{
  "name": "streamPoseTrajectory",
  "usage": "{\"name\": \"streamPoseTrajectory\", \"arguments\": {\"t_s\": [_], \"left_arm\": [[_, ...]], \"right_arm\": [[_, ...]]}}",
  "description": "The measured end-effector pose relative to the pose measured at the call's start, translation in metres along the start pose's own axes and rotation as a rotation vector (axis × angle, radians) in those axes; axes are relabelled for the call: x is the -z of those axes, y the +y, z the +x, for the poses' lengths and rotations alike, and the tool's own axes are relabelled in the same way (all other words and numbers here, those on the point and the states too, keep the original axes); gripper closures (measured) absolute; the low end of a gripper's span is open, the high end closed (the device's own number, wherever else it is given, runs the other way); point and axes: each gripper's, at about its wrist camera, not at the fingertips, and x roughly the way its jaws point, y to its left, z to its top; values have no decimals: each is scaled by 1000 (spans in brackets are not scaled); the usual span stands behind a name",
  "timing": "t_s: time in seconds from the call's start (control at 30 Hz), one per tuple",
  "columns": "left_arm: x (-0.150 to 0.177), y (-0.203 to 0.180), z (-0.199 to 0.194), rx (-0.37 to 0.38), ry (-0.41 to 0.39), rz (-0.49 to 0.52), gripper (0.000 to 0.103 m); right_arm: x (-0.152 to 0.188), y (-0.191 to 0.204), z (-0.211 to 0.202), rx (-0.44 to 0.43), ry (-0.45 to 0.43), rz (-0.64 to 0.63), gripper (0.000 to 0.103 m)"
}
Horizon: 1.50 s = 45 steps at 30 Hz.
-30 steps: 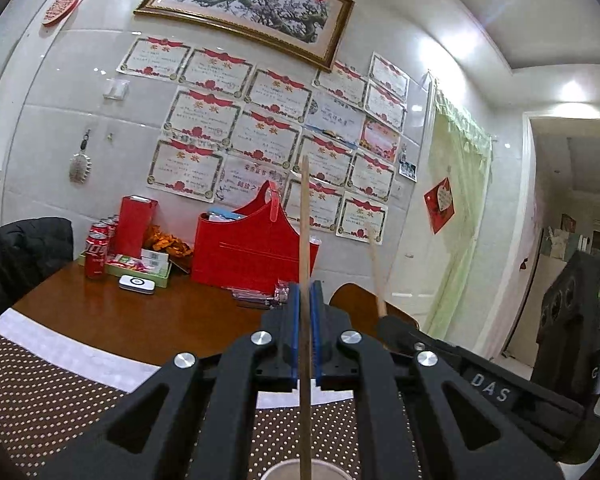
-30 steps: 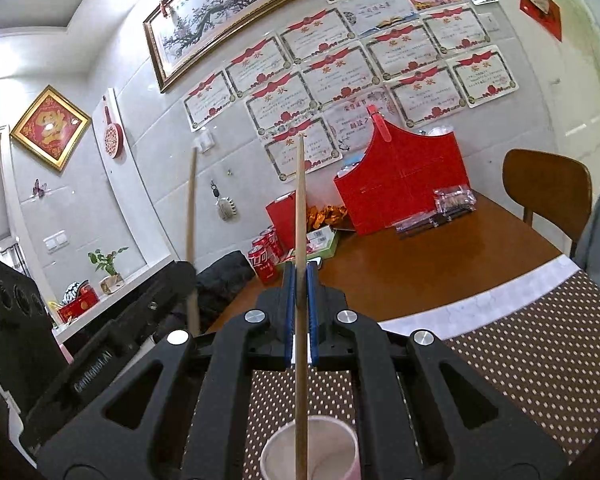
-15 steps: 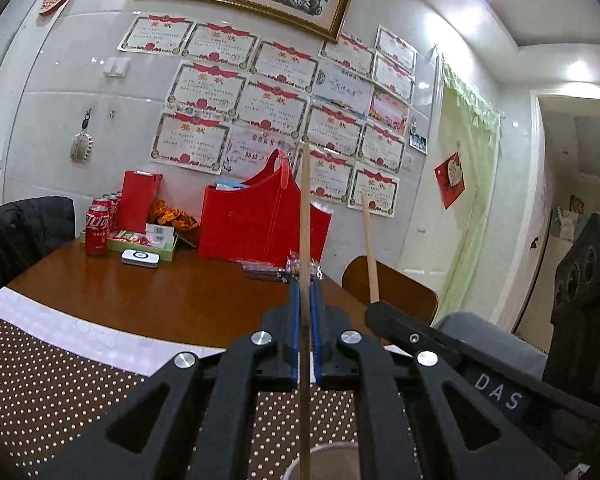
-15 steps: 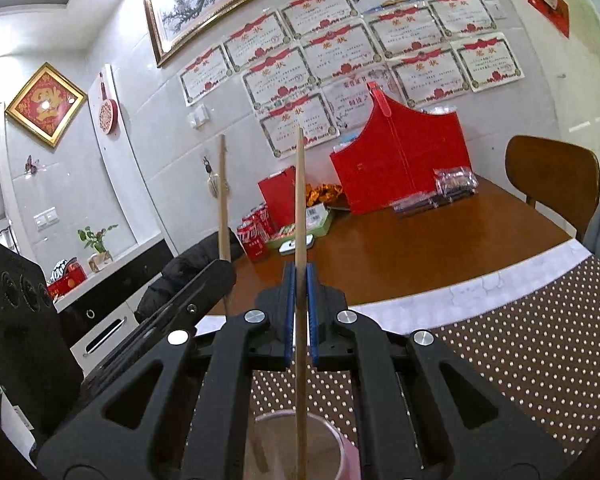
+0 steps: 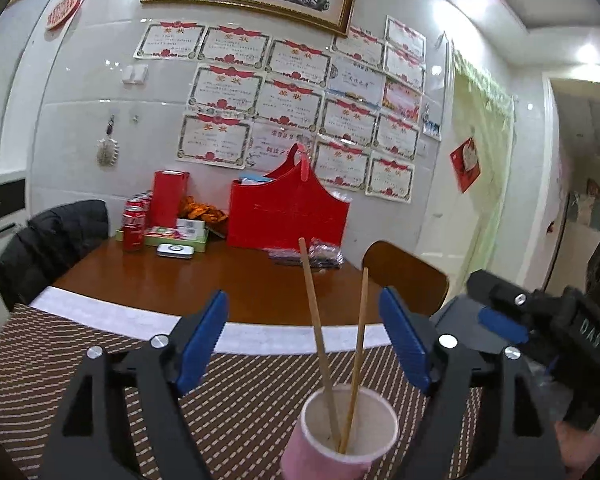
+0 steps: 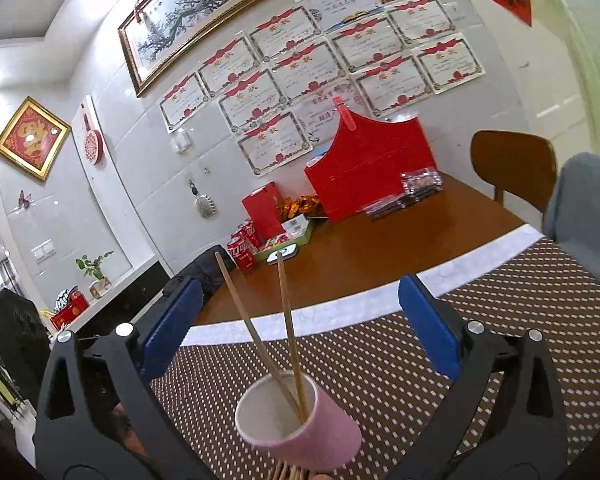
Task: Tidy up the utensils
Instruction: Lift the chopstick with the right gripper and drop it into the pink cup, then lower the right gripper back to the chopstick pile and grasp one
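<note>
Both grippers, a second ago clamped on one thin wooden chopstick each, now open their jaws wide: the left gripper [image 5: 304, 340] and right gripper [image 6: 300, 324] hold nothing. The two chopsticks [image 5: 340, 360] stand crossed in the pink paper cup [image 5: 350, 436] on the dotted brown mat [image 6: 460, 360], so this pair looks delivered.

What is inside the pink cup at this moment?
Two wooden chopsticks stand in the pink cup, leaning apart at the top and meeting near the bottom. The white inner wall shows; the cup's floor and the chopstick tips are partly hidden by its rim.
</note>
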Motion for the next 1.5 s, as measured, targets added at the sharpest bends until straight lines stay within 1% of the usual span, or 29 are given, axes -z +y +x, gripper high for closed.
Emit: {"name": "streamPoseTrajectory", "arguments": {"t_s": [0.13, 0.23, 0.43, 0.53, 0.63, 0.8, 0.97, 1.1, 1.13, 1.23, 1.37, 1.5], "left_arm": [[2, -6, -33, -78, 21, 43, 19], [4, -9, -52, -109, 45, 69, 19], [9, -9, -87, -126, 58, 115, 19], [10, -9, -99, -136, 61, 115, 19], [14, -6, -110, -128, 95, 103, 19], [34, 1, -115, -130, 192, 119, 19], [65, 5, -101, -138, 309, 141, 19], [98, 8, -87, -151, 416, 186, 19], [104, 9, -85, -155, 433, 195, 19], [128, 10, -77, -168, 521, 229, 19], [148, 9, -71, -169, 597, 271, 19], [162, 11, -66, -170, 649, 280, 19]], "right_arm": [[2, 8, -27, 37, 20, -27, 6], [4, 15, -46, 50, 38, -46, 6], [14, 29, -73, 76, 75, -96, 6], [21, 35, -82, 89, 101, -114, 6], [30, 39, -88, 116, 144, -139, 6], [54, 34, -83, 153, 264, -183, 6], [80, 17, -66, 168, 366, -199, 6], [97, 3, -51, 170, 439, -192, 6], [100, 2, -51, 176, 450, -196, 6], [106, -4, -49, 187, 476, -206, 6], [109, -9, -49, 201, 491, -199, 6], [112, -12, -47, 211, 507, -200, 6]]}}
